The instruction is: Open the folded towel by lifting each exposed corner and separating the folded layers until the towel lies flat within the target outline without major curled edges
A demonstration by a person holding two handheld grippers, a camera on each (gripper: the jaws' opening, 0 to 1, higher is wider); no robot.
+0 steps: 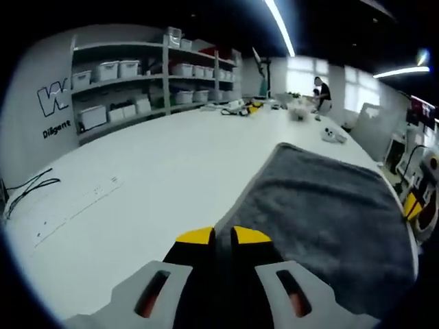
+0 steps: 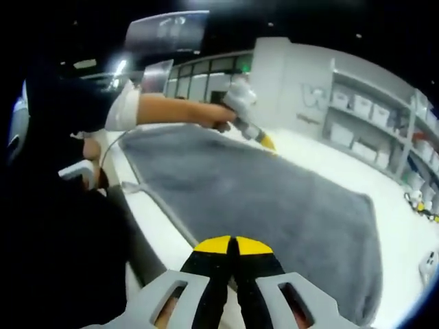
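One grey towel (image 2: 274, 205) lies spread open on the white table (image 1: 137, 185), a single layer with its far corners flat. The right gripper (image 2: 232, 241) hovers at the towel's near edge, its yellow-tipped jaws pressed together with nothing between them. The left gripper (image 1: 223, 235), jaws likewise closed and empty, sits at the towel's left edge. Behind the table stand shelves (image 1: 151, 75) holding many white bins.

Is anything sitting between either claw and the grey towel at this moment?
Nothing visible. The left claw is at the towel's edge over bare white table. The right claw is at the near edge of the spread towel. Other items lie far down the table.
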